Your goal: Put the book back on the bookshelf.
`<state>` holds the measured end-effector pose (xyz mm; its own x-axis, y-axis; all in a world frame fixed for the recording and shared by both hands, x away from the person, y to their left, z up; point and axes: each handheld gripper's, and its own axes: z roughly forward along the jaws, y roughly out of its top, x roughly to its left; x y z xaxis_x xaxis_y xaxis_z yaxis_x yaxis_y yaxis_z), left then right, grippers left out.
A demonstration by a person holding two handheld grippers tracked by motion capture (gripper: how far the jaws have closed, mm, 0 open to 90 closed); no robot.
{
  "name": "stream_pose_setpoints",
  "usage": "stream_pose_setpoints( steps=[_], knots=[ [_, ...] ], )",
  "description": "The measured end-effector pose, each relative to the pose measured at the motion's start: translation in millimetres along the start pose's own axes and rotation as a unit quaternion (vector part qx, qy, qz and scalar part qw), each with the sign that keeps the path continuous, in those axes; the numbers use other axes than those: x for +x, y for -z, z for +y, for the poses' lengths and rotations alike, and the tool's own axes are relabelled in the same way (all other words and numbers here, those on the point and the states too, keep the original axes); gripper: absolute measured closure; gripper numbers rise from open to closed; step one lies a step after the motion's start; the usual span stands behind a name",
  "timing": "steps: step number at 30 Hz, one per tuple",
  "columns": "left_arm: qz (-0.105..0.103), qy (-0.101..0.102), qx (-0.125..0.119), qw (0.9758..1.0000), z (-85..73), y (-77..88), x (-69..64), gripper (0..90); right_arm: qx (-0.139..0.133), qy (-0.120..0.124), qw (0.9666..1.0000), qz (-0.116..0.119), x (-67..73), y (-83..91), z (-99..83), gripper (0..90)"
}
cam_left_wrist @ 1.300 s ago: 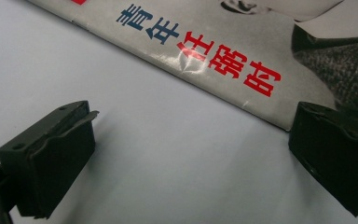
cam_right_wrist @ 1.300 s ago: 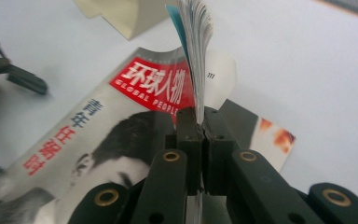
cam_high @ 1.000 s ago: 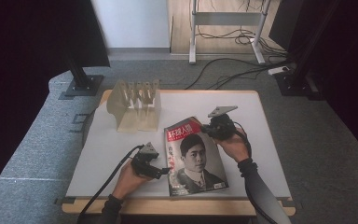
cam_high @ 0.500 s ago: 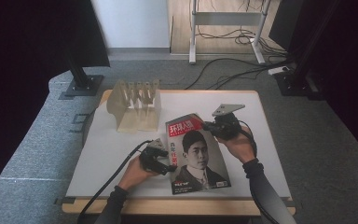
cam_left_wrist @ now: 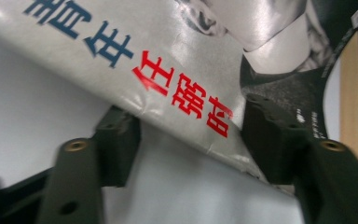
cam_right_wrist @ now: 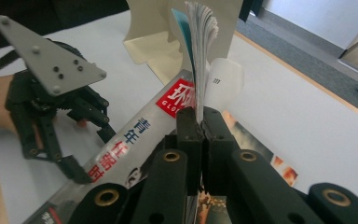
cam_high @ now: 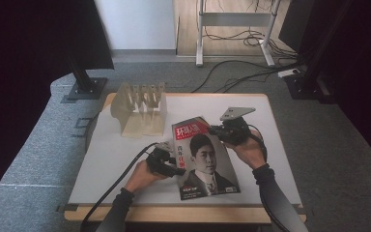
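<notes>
Magazine point(cam_high: 204, 157) further right, both tongs at its edges.

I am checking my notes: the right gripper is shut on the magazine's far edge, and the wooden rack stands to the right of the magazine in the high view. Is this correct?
One detail is wrong. In the high view the wooden rack stands to the left of the magazine, toward the table's far side. The right gripper is indeed shut on the magazine's far edge.
</notes>
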<state>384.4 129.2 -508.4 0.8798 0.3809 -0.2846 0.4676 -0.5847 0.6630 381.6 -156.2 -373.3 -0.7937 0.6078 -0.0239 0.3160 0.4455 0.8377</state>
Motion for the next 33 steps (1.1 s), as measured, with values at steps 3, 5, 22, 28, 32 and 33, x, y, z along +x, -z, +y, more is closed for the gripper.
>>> stream_pose_setpoints(
  steps=[3,5,22,28,32,33],
  knots=[
    [-0.003,0.002,-0.004,1.0000,2.8,4.6,0.1,50.3,-0.004,0.002,1.0000,0.003,0.3,2.0,1.8,86.7],
    [-0.003,-0.004,-0.014,0.9999,4.8,8.8,-1.6,56.6,-0.003,0.005,1.0000,0.002,0.8,2.7,3.0,86.7],
    [0.029,-0.010,-0.025,0.9992,24.3,32.6,-14.0,74.0,-0.010,0.007,0.9998,-0.015,-4.5,10.3,7.6,86.5],
    [0.094,-0.042,-0.038,0.9940,37.8,53.3,-23.4,78.2,-0.035,0.003,0.9991,-0.023,-7.2,20.3,13.6,86.1],
    [0.143,-0.068,-0.049,0.9862,44.2,63.7,-31.2,80.8,-0.049,0.004,0.9983,-0.030,-6.7,25.8,18.6,85.8],
    [0.158,-0.073,-0.058,0.9830,44.9,66.2,-33.5,81.3,-0.053,0.004,0.9981,-0.031,-6.8,26.9,19.7,85.8]
  ],
)
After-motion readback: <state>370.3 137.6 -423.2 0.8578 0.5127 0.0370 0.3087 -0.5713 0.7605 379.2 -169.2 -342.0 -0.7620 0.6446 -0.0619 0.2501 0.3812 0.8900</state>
